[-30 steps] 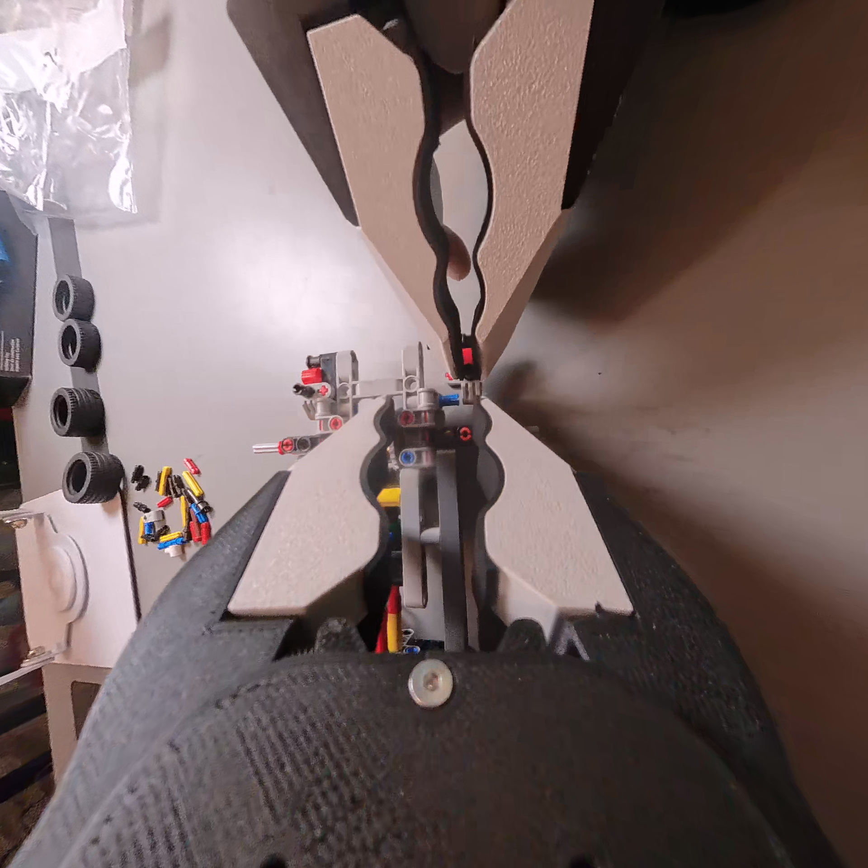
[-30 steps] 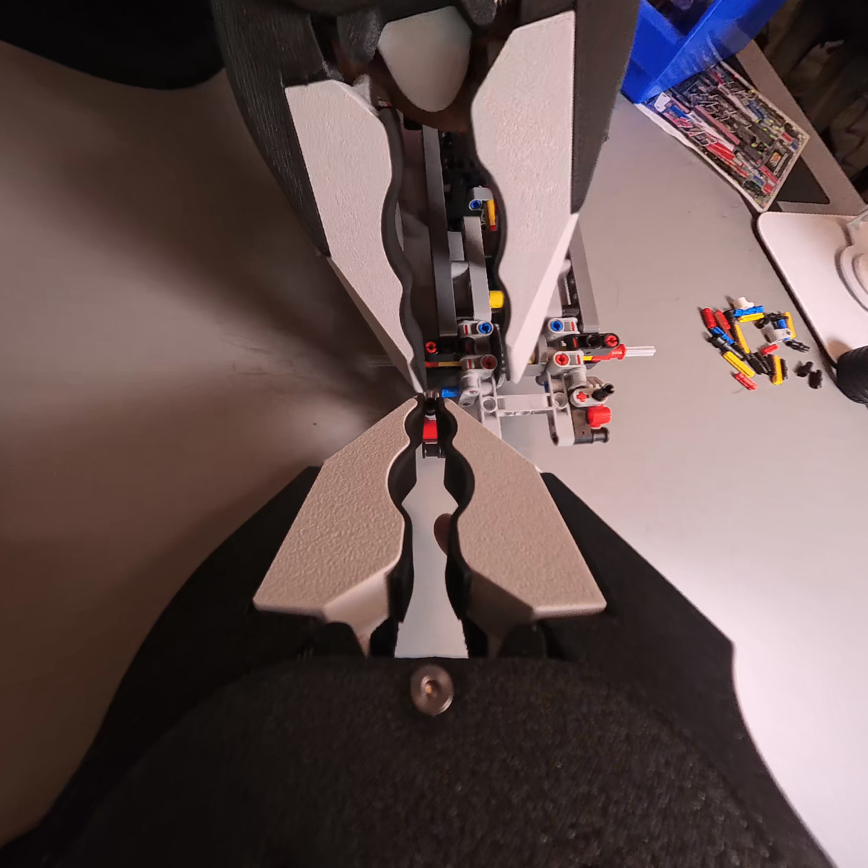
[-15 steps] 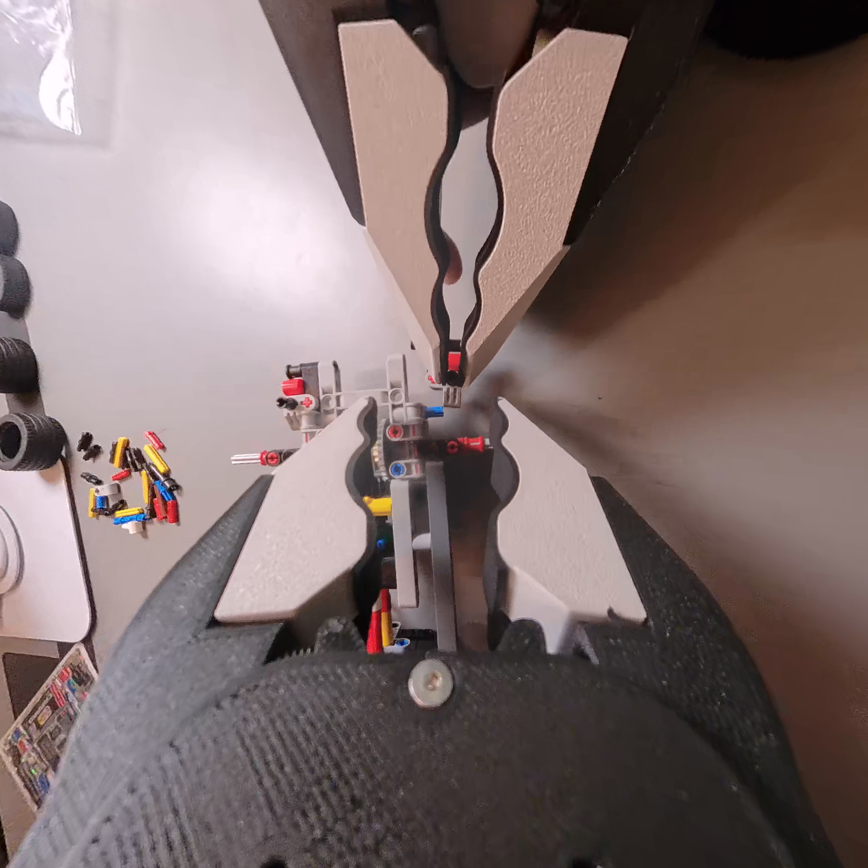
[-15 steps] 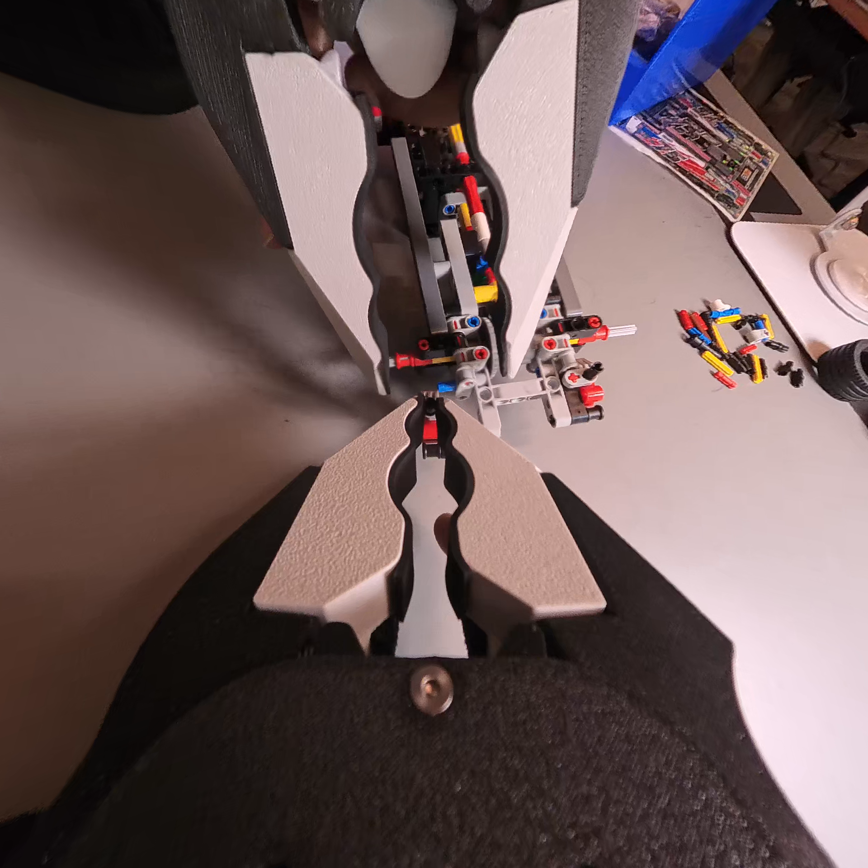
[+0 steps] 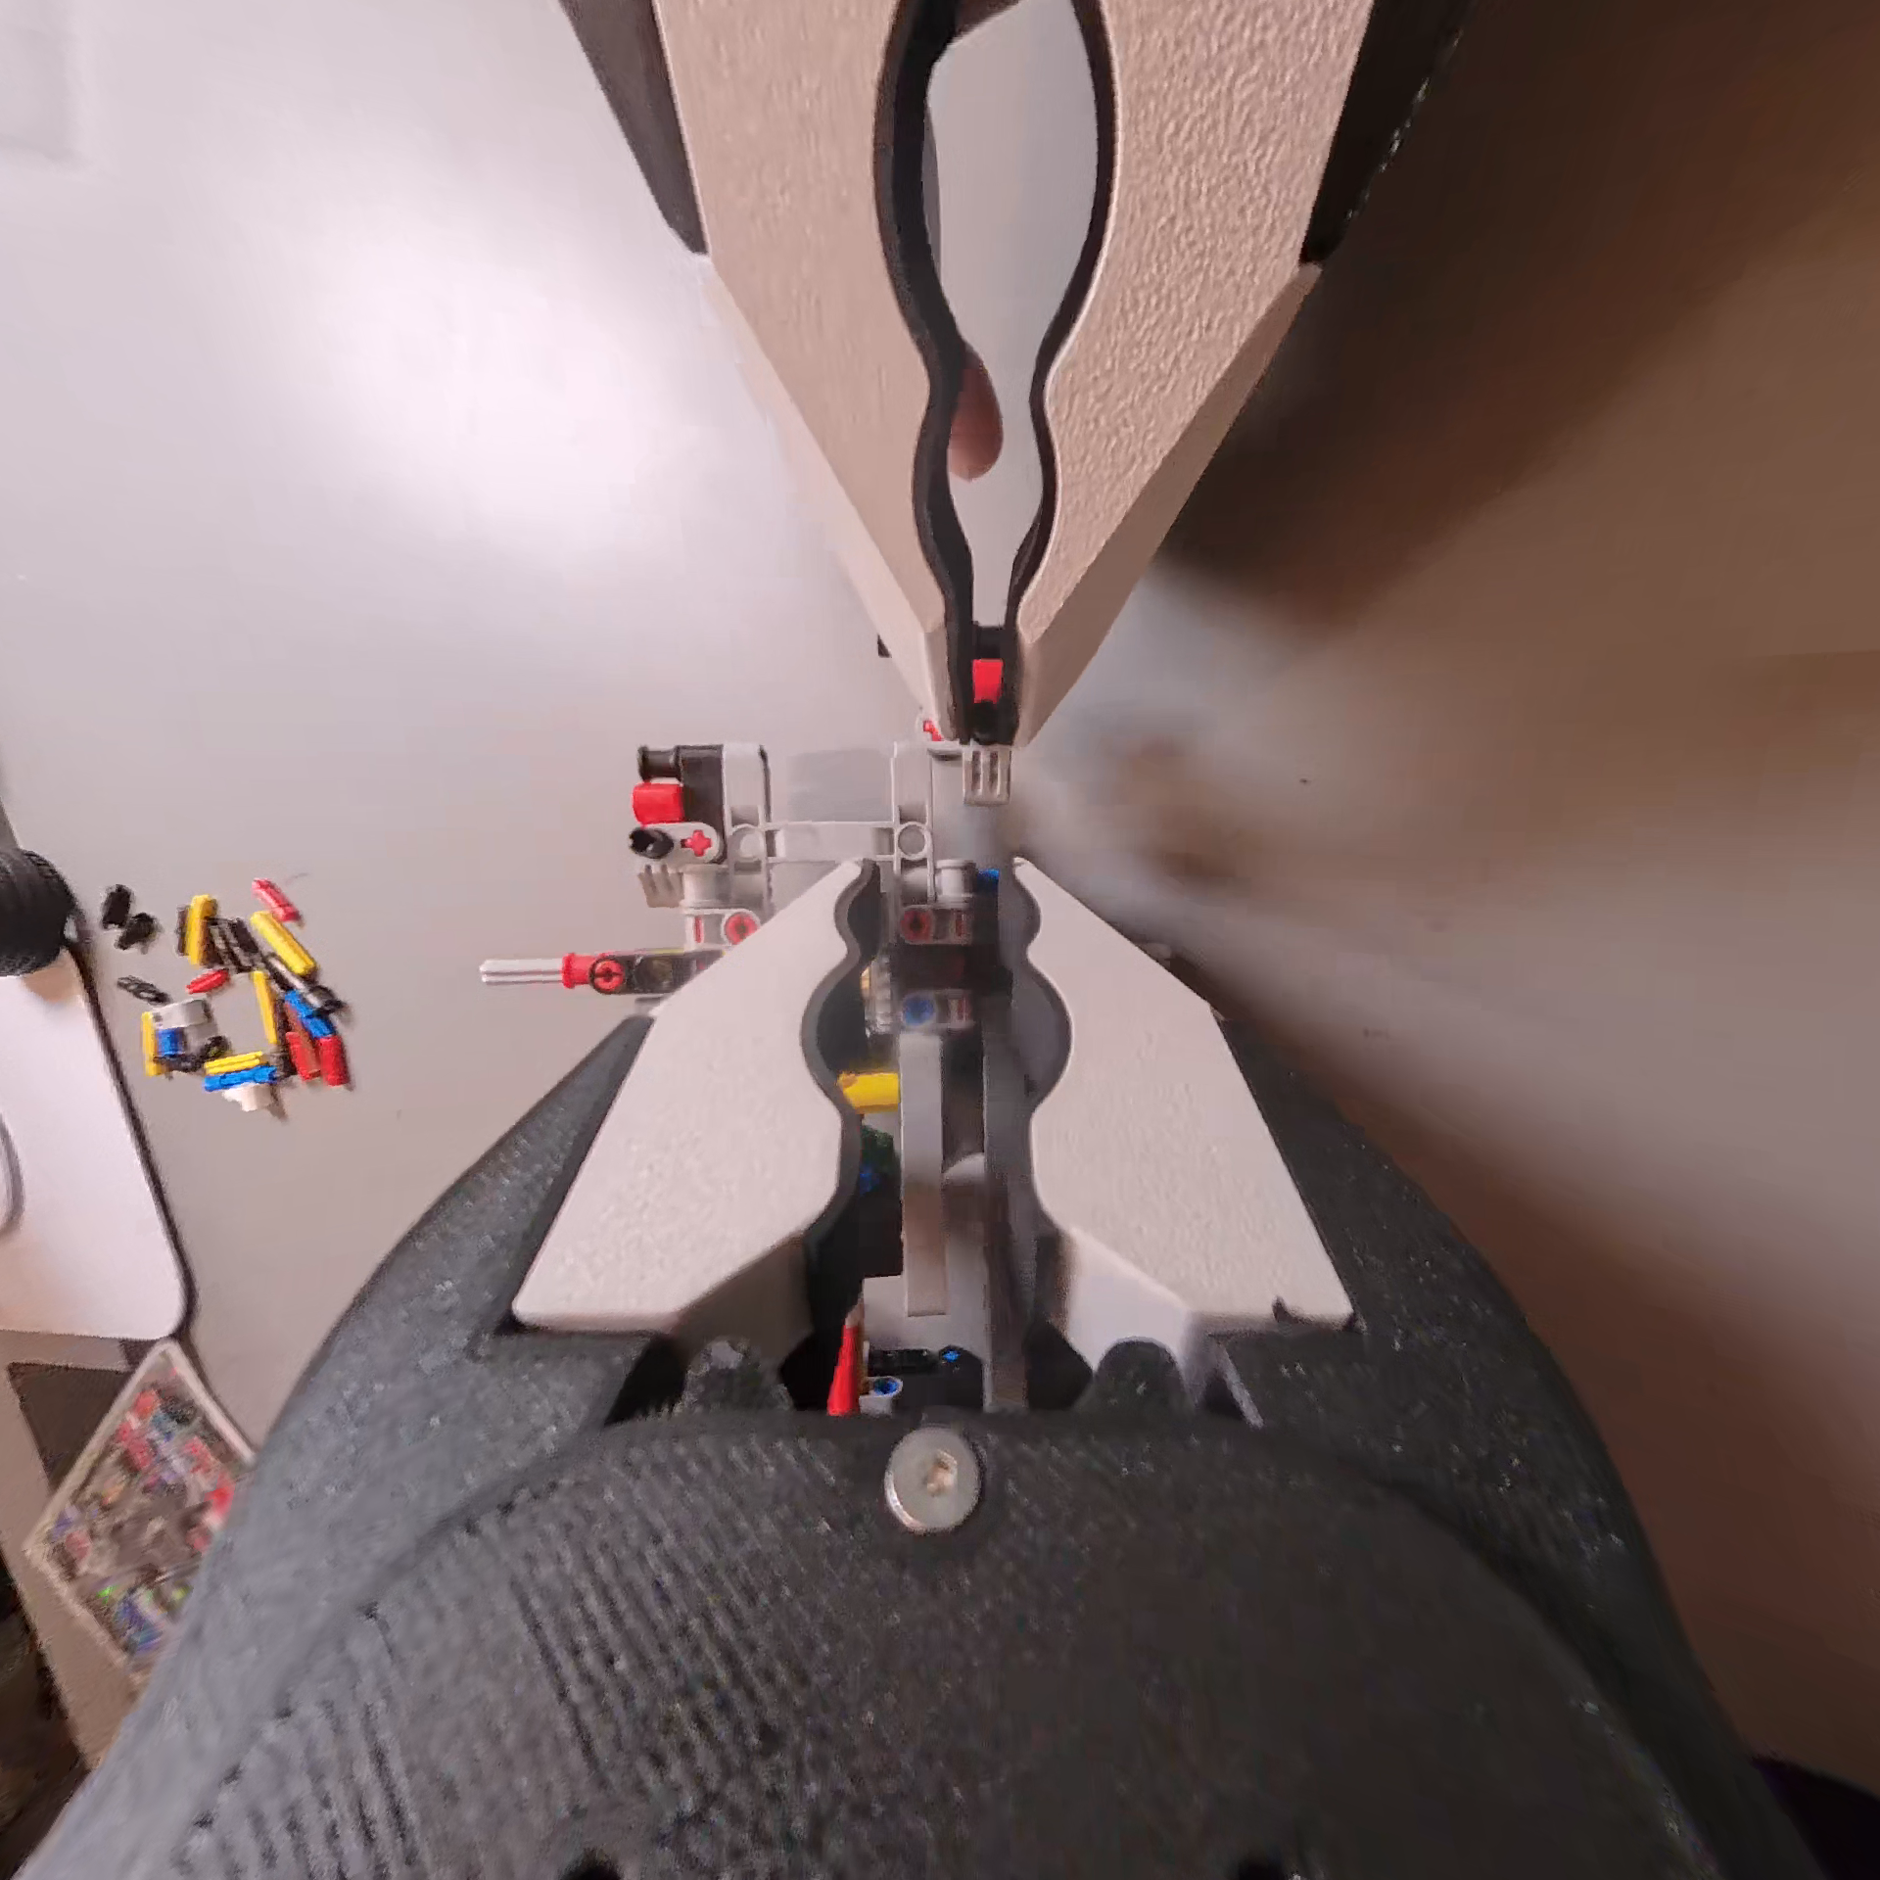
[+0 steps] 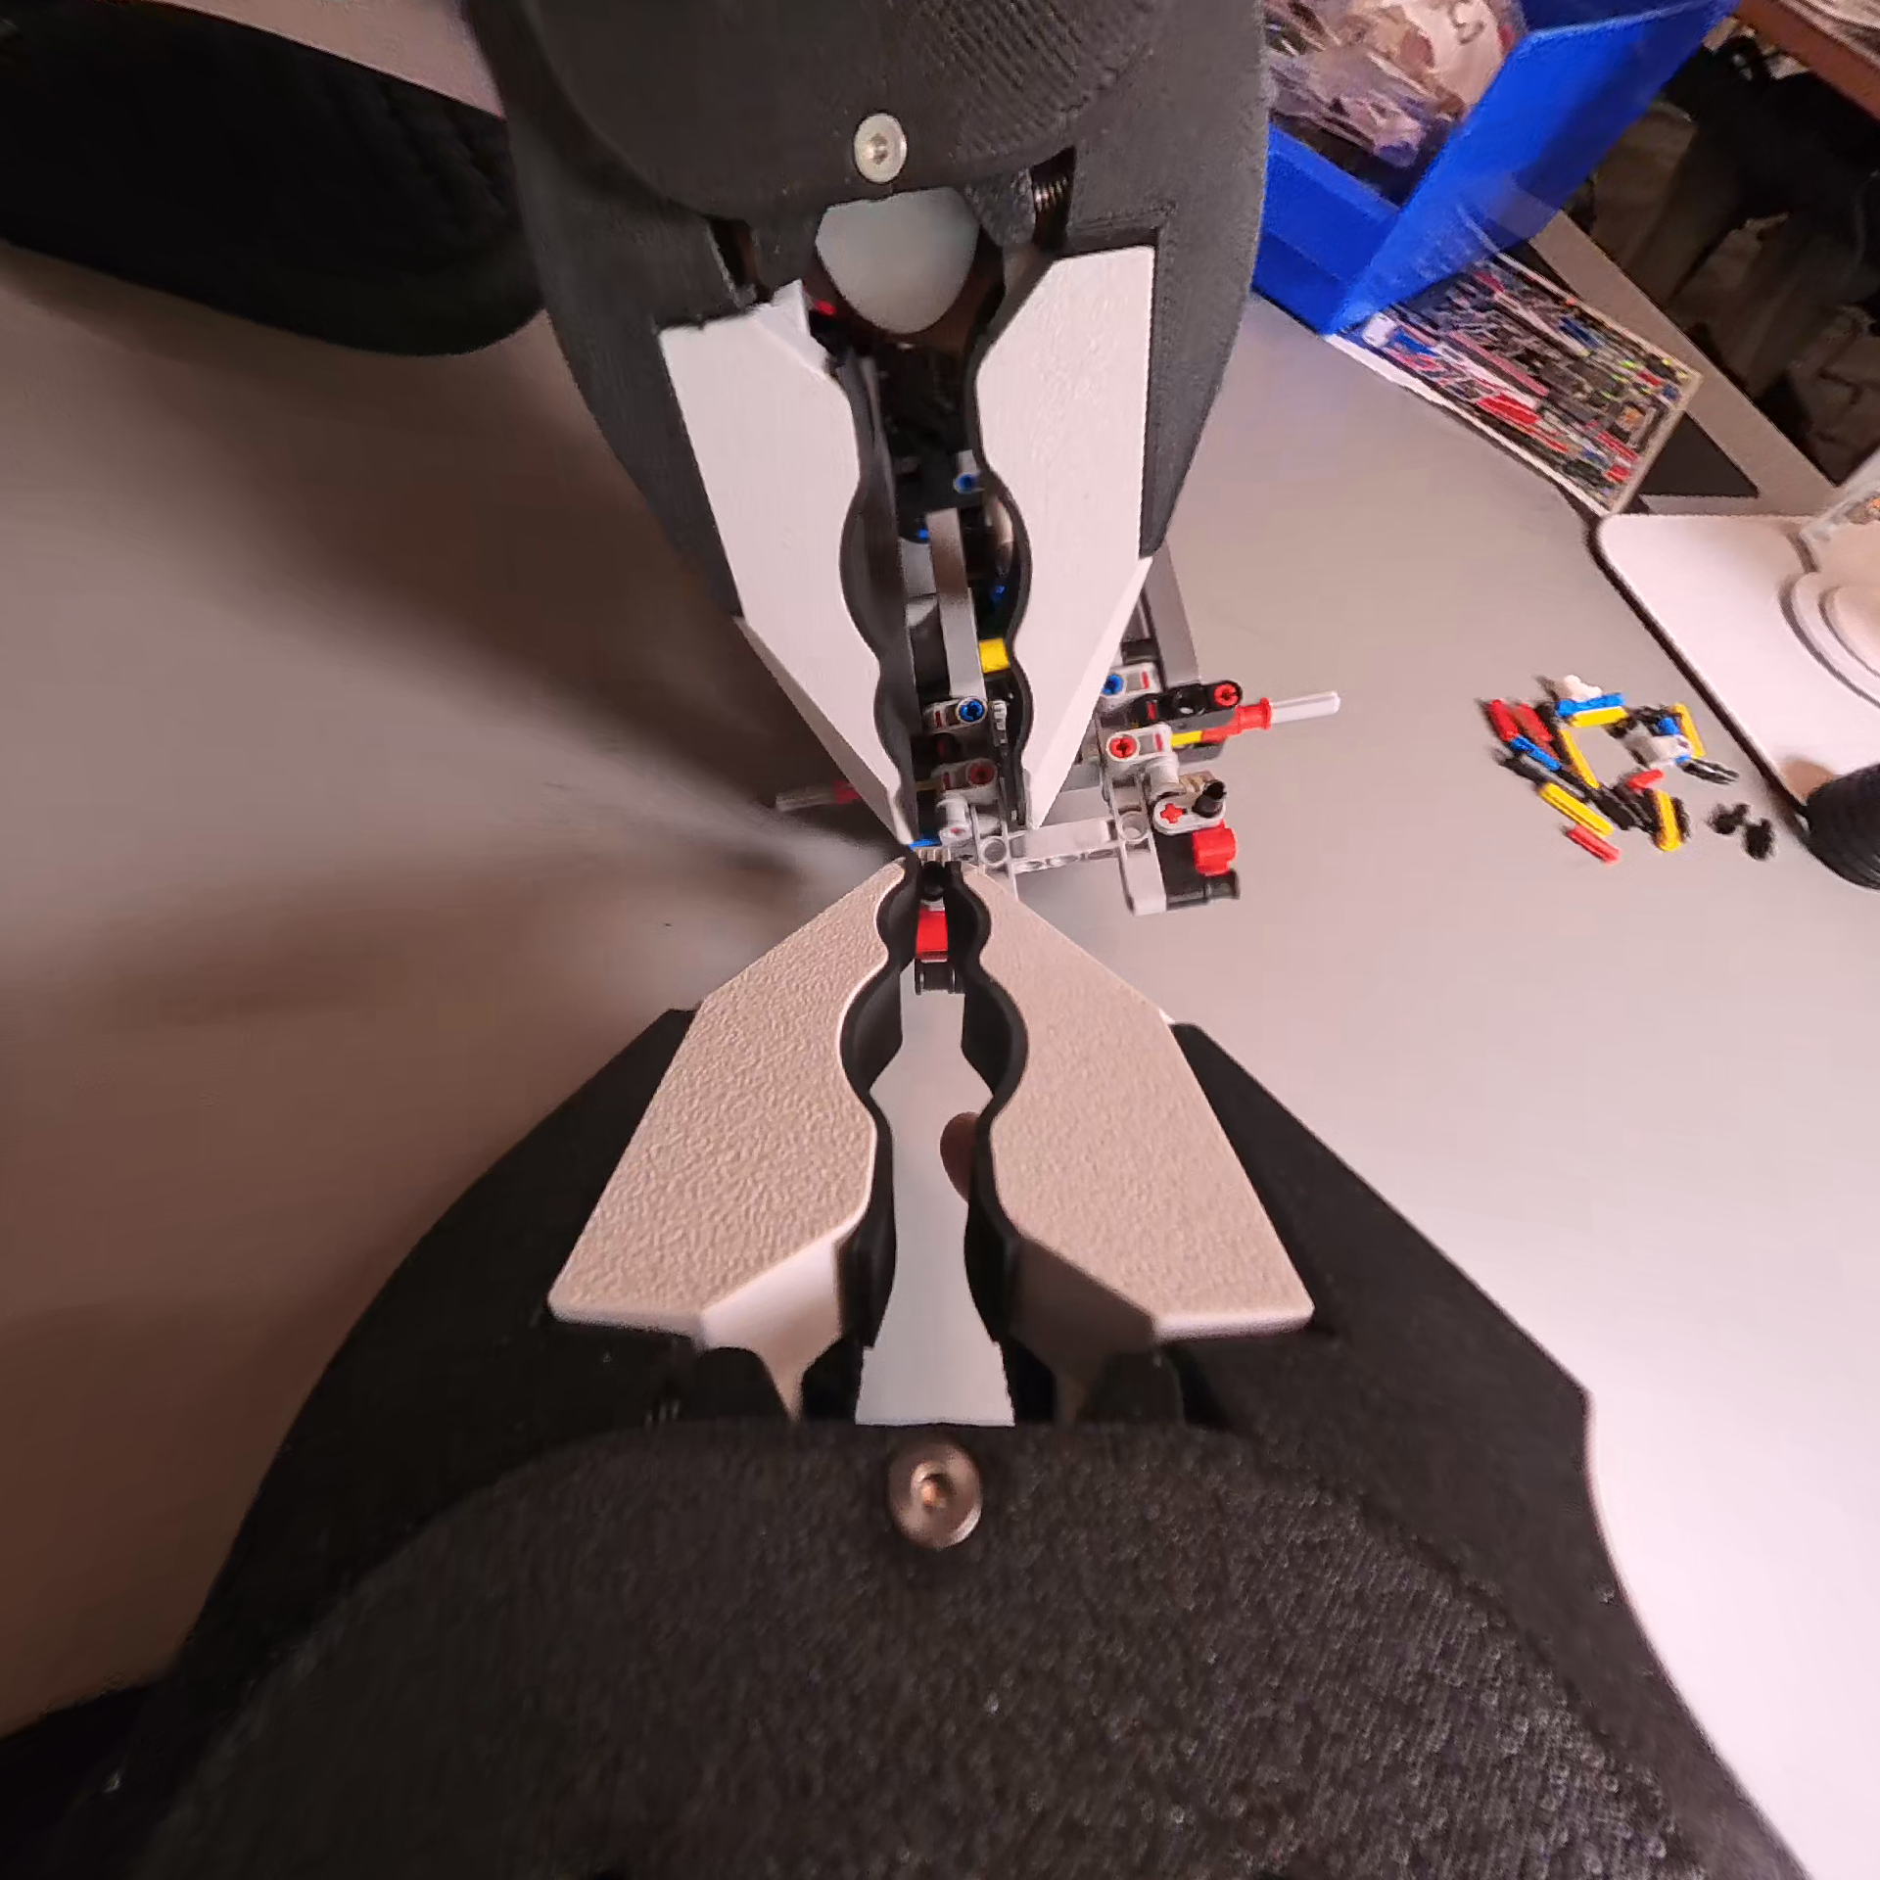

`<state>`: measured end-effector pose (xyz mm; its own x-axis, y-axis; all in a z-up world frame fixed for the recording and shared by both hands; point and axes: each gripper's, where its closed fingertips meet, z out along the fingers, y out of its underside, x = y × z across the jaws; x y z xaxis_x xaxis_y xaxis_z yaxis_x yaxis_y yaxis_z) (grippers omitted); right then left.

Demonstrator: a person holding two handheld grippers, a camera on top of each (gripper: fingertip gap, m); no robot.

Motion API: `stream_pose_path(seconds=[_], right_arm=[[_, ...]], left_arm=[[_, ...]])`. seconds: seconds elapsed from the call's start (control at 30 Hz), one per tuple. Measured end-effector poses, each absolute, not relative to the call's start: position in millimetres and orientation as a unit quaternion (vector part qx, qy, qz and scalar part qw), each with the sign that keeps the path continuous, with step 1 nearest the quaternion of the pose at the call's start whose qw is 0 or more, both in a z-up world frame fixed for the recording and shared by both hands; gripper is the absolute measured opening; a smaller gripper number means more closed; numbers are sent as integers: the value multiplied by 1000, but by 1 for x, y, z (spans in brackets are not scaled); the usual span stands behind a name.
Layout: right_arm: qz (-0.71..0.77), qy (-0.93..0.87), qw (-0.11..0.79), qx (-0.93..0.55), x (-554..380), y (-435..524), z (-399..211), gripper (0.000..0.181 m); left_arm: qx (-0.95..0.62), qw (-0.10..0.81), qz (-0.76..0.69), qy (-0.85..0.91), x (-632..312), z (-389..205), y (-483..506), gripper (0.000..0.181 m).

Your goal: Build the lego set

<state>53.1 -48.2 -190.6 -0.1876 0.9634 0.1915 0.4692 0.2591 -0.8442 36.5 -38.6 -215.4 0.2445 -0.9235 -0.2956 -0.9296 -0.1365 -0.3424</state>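
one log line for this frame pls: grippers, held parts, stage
left gripper: shut on lego assembly | right gripper: shut on red-and-black pin piece | stage: pin tip at assembly's near end | loose parts pile untouched

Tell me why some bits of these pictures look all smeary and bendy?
Left wrist view: the loose pile of small pieces and the beige surface past the right gripper are motion-blurred; glare whitens the table. Right wrist view: the surface left of the lego build streaks, and the wide lens curves the edges.
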Motion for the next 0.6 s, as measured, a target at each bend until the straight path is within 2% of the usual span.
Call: stream_pose_path(seconds=[0.1, 0.2, 0.43, 0.6], right_arm=[[328, -710, 369, -503, 50, -64, -193, 1], [327, -714, 364, -500, 45, -76, -195, 1], [326, -679, 387, -532, 26, -84, -191, 1], [313, -655, 388, -568, 27, -86, -198, 1]], left_arm=[[-753, 241, -20, 612, 32, -210, -53, 26], [-745, 256, -25, 616, 26, -204, -63, 39], [-724, 290, -30, 625, 20, -205, -69, 51], [-703, 299, -15, 645, 22, -206, -65, 49]])
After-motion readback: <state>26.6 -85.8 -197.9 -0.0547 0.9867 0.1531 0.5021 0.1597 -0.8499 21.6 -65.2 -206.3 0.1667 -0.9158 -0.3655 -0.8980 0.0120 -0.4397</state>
